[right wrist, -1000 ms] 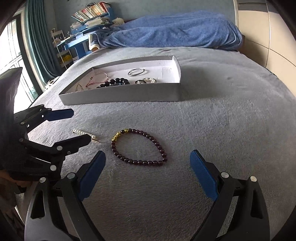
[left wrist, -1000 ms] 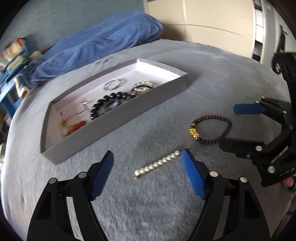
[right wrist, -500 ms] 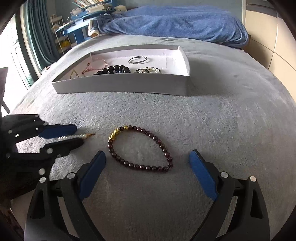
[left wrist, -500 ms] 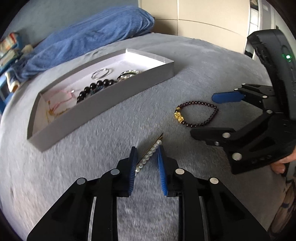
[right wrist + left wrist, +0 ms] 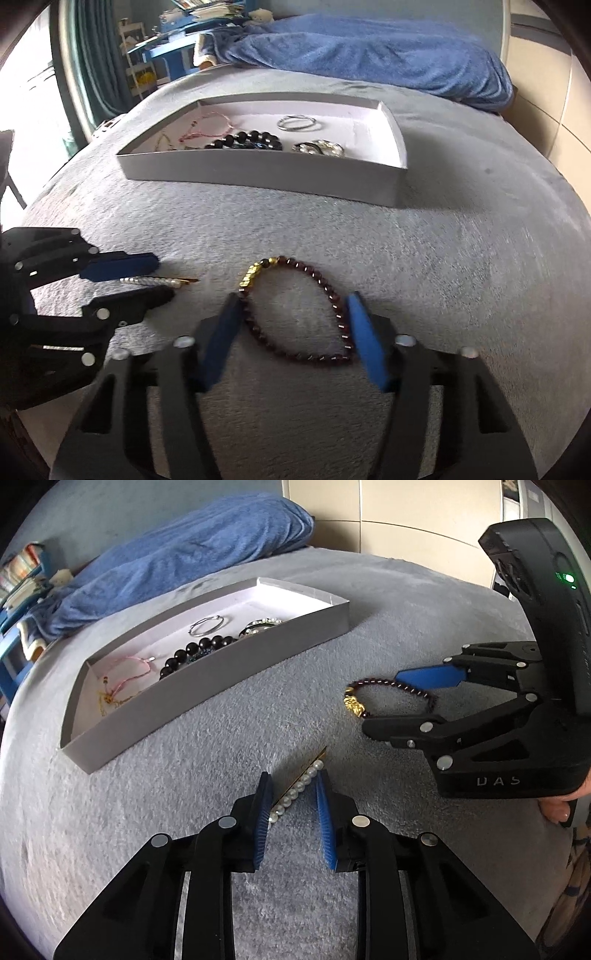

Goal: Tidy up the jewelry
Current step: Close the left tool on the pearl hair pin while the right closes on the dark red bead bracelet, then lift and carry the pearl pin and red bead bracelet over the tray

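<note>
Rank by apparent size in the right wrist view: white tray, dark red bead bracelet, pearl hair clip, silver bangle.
1. white tray
2. dark red bead bracelet
3. pearl hair clip, partly hidden by the left gripper, and silver bangle, farther away: too close to rank.

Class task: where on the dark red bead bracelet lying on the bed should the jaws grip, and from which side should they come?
Come down from above onto the dark red bead bracelet, with one jaw outside each long side of the loop, and squeeze both strands together. It lies flat and limp on the grey blanket, so no edge offers a side approach.

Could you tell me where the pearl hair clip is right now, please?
In the left wrist view, the pearl hair clip lies on the grey blanket between the left tongs, left of the garnet bracelet.
</note>
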